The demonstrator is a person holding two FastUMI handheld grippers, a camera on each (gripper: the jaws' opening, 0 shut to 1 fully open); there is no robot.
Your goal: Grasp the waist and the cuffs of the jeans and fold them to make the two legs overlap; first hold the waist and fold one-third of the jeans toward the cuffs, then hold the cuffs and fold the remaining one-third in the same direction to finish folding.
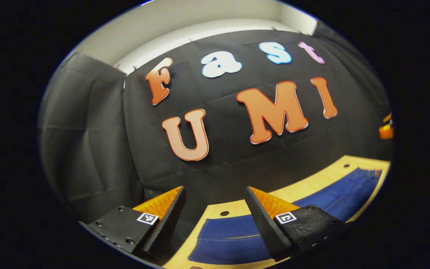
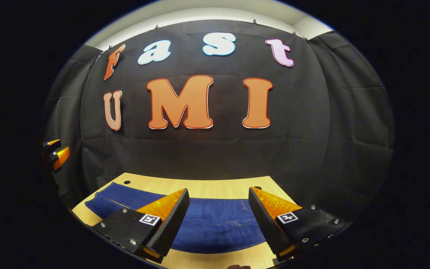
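Dark blue jeans [image 2: 215,224] lie flat across a light wooden table [image 2: 200,186]. In the right gripper view their stitched waist end lies under and between the fingers of my right gripper [image 2: 218,194], which hangs open above the cloth with nothing in it. In the left gripper view the jeans [image 1: 312,201] stretch from the lower middle to the right, the leg end near my left gripper [image 1: 215,192]. That gripper is open too and holds nothing, raised above the table's left end. My left gripper [image 2: 56,151] shows far off at the left edge of the right gripper view.
Black cloth walls close the booth behind and beside the table. Small round holes [image 2: 127,182] mark the tabletop [image 1: 286,190] near its back edge. A strip of bare wood runs behind the jeans and in front of them.
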